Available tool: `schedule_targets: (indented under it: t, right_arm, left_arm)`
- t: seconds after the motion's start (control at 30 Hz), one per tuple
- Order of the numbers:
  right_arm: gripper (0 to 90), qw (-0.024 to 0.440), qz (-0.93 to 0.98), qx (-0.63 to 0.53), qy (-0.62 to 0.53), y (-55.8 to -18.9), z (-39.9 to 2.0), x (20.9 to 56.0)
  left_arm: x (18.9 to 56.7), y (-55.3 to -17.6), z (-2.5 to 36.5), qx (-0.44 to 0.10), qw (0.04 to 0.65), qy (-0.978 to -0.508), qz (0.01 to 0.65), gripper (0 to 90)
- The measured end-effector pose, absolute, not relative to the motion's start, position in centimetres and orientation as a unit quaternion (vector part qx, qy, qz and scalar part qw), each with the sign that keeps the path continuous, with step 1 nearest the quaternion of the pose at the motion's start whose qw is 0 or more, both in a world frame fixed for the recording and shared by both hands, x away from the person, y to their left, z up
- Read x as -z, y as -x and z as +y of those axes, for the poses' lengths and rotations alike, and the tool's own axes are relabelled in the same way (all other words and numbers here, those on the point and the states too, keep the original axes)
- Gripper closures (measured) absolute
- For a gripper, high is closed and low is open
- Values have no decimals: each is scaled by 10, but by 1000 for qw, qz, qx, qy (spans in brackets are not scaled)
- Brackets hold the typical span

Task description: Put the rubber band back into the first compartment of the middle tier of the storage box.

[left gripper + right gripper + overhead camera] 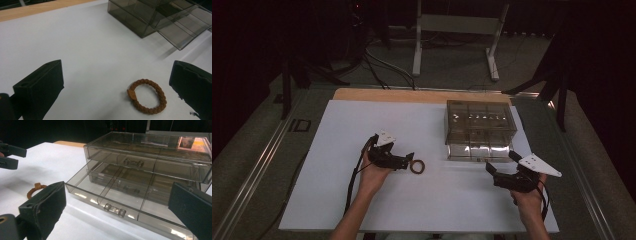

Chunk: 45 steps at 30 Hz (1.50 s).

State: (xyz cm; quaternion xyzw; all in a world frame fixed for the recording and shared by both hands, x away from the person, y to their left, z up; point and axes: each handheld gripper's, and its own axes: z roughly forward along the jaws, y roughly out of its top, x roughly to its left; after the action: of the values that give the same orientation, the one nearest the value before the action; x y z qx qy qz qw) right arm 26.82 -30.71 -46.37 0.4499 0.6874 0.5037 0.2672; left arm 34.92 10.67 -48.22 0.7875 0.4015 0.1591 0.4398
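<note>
A brown braided ring (417, 166) lies flat on the white mat (342, 150), just right of my left gripper (408, 161). In the left gripper view the ring (147, 96) rests on the mat between the wide-apart jaws, nearer the right one; my left gripper (120, 85) is open and touches nothing. A smoky clear drawer box (480, 130) stands at the back right, its bottom drawer (112, 195) pulled out and empty, with a small handle (115, 210) on its front. My right gripper (501, 161) is open just in front of that drawer, holding nothing.
The mat covers a wooden table (412, 95), with metal rails and dark floor around it. A white frame stand (457, 30) is behind the table. In the right gripper view, the ring (35, 190) and the left gripper's jaws (10, 155) sit at far left.
</note>
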Motion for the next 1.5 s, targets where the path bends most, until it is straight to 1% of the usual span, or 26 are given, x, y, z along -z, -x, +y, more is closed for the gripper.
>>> schedule_targets:
  t: [0.27,0.33,0.9,1.07,1.23,1.33,1.4,1.5]
  right_arm:
    - [19,267,689,-504,-447,-268,-307,464]
    - [19,267,689,-504,-447,-268,-307,464]
    - [19,267,691,-501,-447,-268,-305,464]
    - [19,266,692,-502,-445,-268,-305,464]
    - [19,266,691,-503,-446,-267,-306,463]
    - [19,266,691,-503,-446,-267,-306,463]
    - [19,265,691,-503,-446,-267,-306,463]
    - [20,265,691,-504,-445,-268,-306,463]
  left_arm:
    - [485,-350,104,-145,435,-793,401,9]
    - [485,-351,104,-142,435,-794,400,33]
    - [491,-355,91,-105,424,-807,397,35]
    - [493,-356,88,-93,423,-808,398,56]
    - [498,-356,83,-88,407,-819,394,72]
    - [501,-358,81,-81,402,-818,403,81]
    - [502,-358,80,-86,397,-818,407,150]
    - [505,-358,78,-88,384,-825,404,192]
